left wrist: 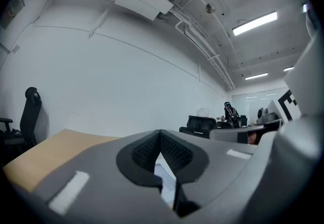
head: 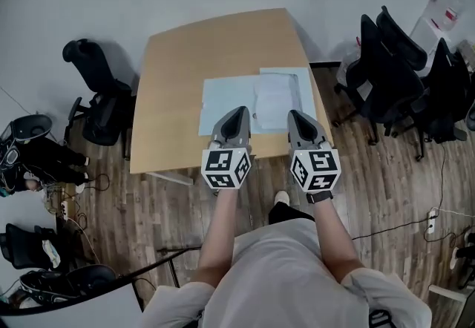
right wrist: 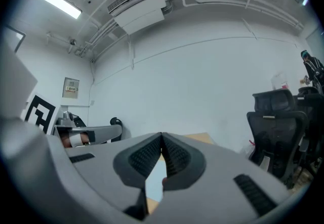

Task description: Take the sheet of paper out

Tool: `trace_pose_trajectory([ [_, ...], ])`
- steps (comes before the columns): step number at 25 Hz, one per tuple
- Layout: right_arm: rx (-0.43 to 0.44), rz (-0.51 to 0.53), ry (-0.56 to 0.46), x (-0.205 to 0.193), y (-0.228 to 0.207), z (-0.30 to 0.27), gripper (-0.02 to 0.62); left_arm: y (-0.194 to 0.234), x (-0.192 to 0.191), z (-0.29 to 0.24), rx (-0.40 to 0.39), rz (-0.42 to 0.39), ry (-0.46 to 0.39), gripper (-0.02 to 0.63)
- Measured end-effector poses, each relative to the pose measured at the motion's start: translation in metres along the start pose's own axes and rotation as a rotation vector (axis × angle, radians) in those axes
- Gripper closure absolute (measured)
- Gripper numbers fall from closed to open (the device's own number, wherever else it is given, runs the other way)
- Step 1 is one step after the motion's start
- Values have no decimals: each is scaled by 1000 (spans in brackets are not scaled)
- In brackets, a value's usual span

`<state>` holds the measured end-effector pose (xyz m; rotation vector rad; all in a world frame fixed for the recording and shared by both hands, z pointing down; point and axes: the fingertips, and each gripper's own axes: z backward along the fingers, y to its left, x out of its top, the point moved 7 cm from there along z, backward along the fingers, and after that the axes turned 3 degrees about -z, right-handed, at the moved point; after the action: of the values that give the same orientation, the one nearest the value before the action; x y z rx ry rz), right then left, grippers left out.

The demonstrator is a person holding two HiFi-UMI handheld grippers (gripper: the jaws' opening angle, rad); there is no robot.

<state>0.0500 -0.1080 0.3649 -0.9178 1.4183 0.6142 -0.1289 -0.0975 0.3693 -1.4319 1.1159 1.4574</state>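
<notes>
On the light wooden table [head: 178, 74] lies a pale blue folder [head: 226, 105], and a white sheet of paper [head: 276, 96] rests on its right part, seemingly under a clear cover. My left gripper [head: 238, 114] hovers over the folder's near edge, with its jaws closed together and nothing between them. My right gripper [head: 297, 119] sits beside it near the paper's near edge, also shut and empty. In the left gripper view the jaws [left wrist: 161, 136] meet at the tips, with pale paper showing below. The right gripper view shows the same closed jaws [right wrist: 162, 138].
A black office chair [head: 100, 100] stands left of the table and several black chairs [head: 393, 74] stand to the right. Cables and a power strip [head: 432, 221] lie on the wooden floor. A white wall rises behind the table.
</notes>
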Motion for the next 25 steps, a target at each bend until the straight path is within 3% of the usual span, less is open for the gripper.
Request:
trace_pose_trajectory([
  [6,4,-54,18,-2,-54,-56,583,8,-10,-57,15,-23,47,598],
  [12,50,-65,83,-29,-59,-103,583,34,-51,-85,39,-20,139,598],
  [17,48,-22,160,-51,-53,-139,583,68,-90,-118,20,13,235,597],
  [25,-20,-24,290,-88,-81,-197,583,102,-147,-179,-60,28,421,597],
])
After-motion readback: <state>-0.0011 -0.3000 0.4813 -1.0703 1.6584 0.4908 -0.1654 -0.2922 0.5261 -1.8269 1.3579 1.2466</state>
